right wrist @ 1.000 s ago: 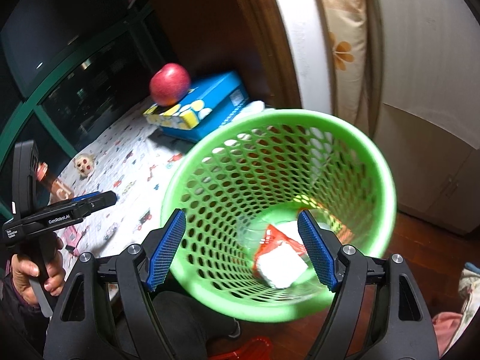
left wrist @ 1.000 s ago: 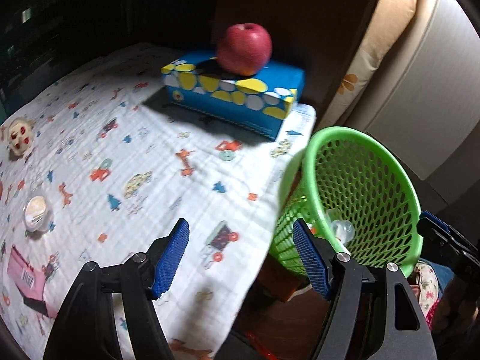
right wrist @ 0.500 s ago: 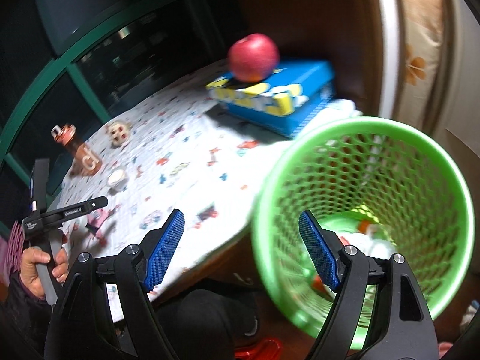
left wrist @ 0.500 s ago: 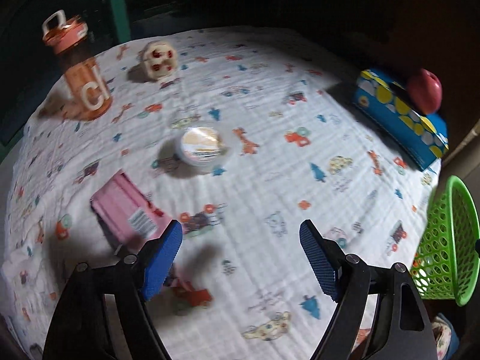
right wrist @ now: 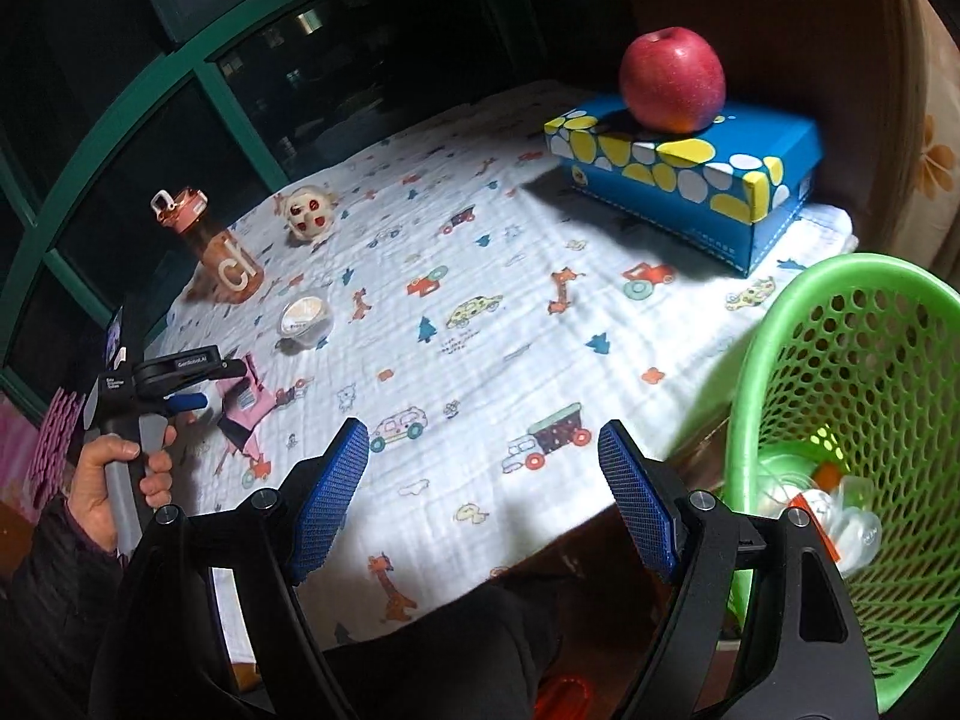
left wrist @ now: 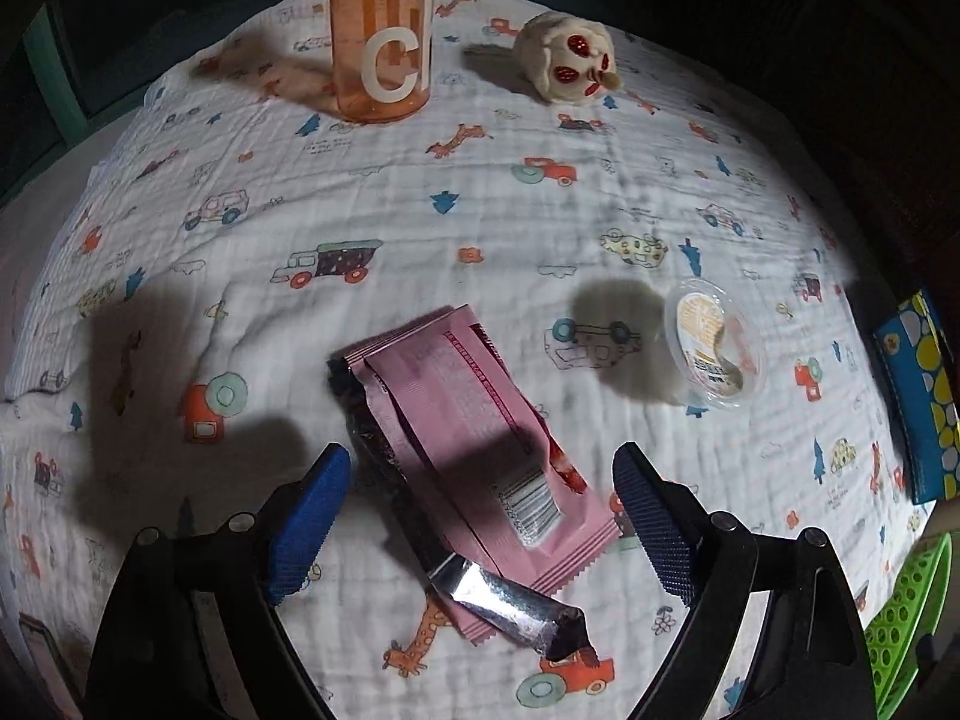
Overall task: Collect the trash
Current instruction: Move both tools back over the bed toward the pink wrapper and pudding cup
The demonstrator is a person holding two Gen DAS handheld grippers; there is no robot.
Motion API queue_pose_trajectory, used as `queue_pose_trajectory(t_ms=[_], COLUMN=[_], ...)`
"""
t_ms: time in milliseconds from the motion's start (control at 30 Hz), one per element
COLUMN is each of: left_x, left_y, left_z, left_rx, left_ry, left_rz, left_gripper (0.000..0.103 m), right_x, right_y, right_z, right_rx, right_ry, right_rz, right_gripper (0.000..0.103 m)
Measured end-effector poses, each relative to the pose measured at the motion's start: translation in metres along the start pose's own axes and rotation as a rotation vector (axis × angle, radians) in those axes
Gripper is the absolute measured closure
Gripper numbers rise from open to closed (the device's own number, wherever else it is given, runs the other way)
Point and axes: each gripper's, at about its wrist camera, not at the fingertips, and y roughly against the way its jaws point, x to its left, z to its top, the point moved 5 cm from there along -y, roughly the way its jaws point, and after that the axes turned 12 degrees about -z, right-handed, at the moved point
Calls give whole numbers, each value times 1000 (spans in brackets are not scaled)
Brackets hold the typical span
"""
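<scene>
Over the pink wrapper [left wrist: 474,438] the left gripper [left wrist: 480,516] hangs spread wide — right gripper [right wrist: 483,492] likewise agape.

A flat pink foil wrapper [left wrist: 474,438], torn open with its silver lining showing, lies on the printed cloth. A small clear plastic lidded cup [left wrist: 714,349] sits nearby. The green perforated plastic basket [right wrist: 852,384] holds discarded packaging.

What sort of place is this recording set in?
Probably a home room at night: a table under a child's vehicle-print cloth, a dark green-framed window behind it, and a green mesh wastebasket beside it.
</scene>
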Motion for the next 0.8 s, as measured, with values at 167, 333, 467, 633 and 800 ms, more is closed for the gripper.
queue_pose_trajectory(t_ms=[167, 333, 467, 633, 800], left_x=[3, 3, 5, 8, 9], left_y=[-12, -19, -23, -21, -9], left_z=[5, 5, 4, 4, 4], left_rx=[21, 27, 34, 21, -1], left_ry=[30, 55, 72, 64, 47], left_rz=[16, 19, 11, -12, -47], left_gripper=[17, 17, 23, 43, 56], right_x=[11, 19, 26, 35, 47], right_y=[-10, -18, -25, -32, -44], right_z=[0, 2, 4, 9, 16], right_rx=[17, 31, 40, 45, 52], right_ry=[17, 30, 44, 64, 91], right_rz=[13, 28, 37, 47, 59], right_gripper=[24, 24, 24, 24, 24])
